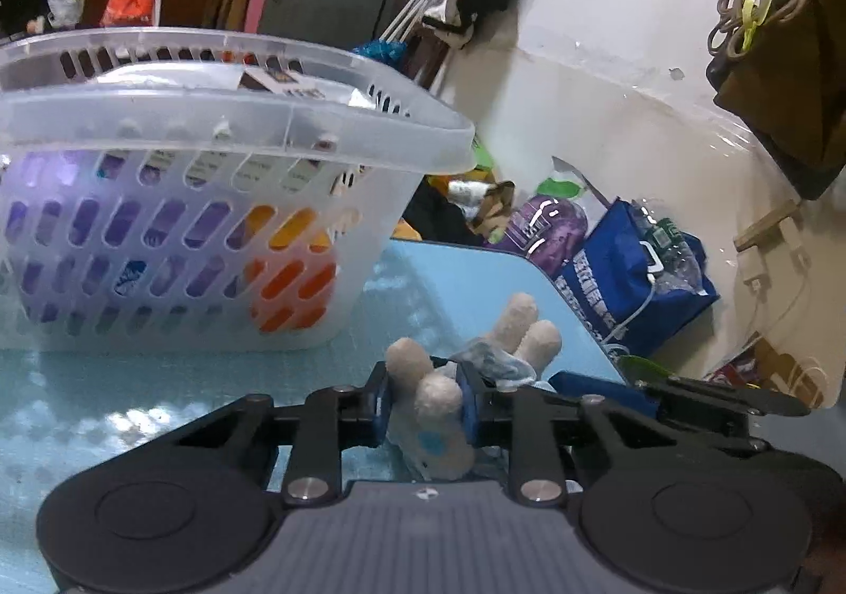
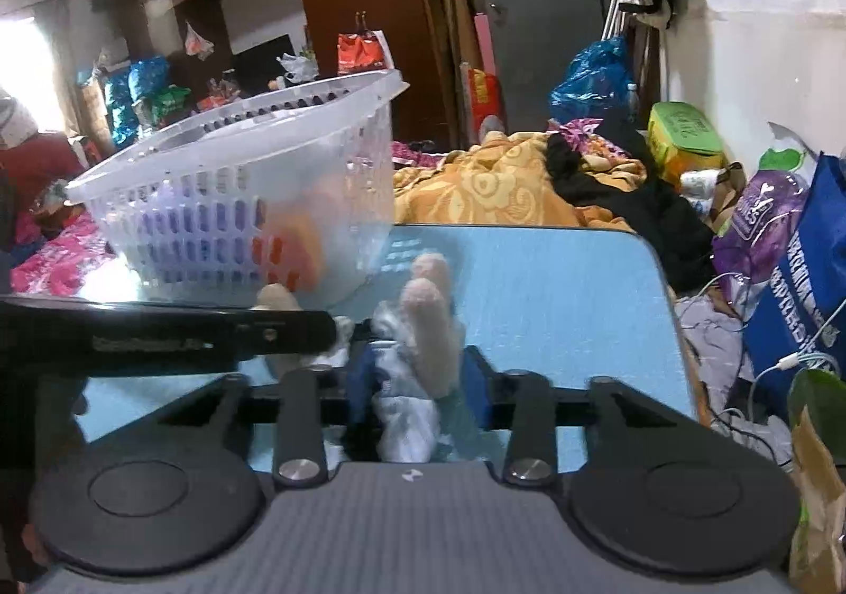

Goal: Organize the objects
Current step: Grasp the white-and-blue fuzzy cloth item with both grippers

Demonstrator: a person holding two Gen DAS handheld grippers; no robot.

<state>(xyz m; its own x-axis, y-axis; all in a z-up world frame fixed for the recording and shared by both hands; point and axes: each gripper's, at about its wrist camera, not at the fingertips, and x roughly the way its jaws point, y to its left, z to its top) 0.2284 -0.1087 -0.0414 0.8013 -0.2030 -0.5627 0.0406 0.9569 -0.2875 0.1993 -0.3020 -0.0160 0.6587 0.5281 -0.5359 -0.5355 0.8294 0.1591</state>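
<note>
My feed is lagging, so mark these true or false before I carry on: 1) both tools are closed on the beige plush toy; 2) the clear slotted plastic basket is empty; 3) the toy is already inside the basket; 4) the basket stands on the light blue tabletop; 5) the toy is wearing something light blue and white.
1) The left tool and the right tool both grip the beige plush toy: true.
2) The clear slotted plastic basket is empty: false, purple and orange things show through its slots.
3) Toy inside basket: false, it is outside it, over the light blue tabletop.
4) Basket on tabletop: true.
5) Light blue and white clothing: true.
</note>
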